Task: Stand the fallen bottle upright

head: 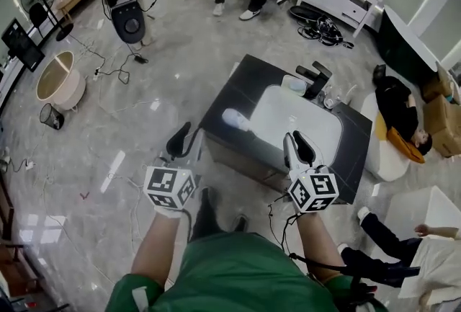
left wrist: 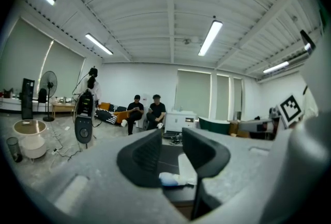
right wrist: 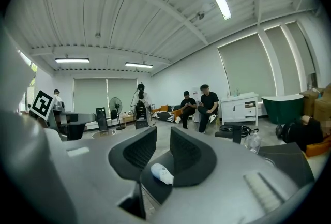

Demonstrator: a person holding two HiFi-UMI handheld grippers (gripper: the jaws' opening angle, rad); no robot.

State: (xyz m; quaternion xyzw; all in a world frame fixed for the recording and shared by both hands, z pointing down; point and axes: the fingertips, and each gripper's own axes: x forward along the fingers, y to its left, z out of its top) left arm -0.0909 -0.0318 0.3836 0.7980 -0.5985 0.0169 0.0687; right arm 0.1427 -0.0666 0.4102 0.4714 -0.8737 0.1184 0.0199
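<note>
A person in green faces a dark counter (head: 234,91) with a gripper in each hand. The white bottle (head: 236,119) to be righted lies on its side at the counter's 9 o'clock edge, just beside the white basin (head: 299,119), and neither tool touches it.

The left gripper (head: 184,139) is held short of the counter with the bottle at its 1 o'clock. Its jaws are a little apart with nothing between them, and its own view frames the bottle (left wrist: 173,179) low in the gap, which suggests it is being lined up for the pick.

The right gripper (head: 297,139) hangs over the counter's near edge, with the bottle at its 10 o'clock. Its jaws show only a narrow slit and hold nothing. It looks set to steady or assist rather than lead. The bottle has not yet been stood up.
</note>
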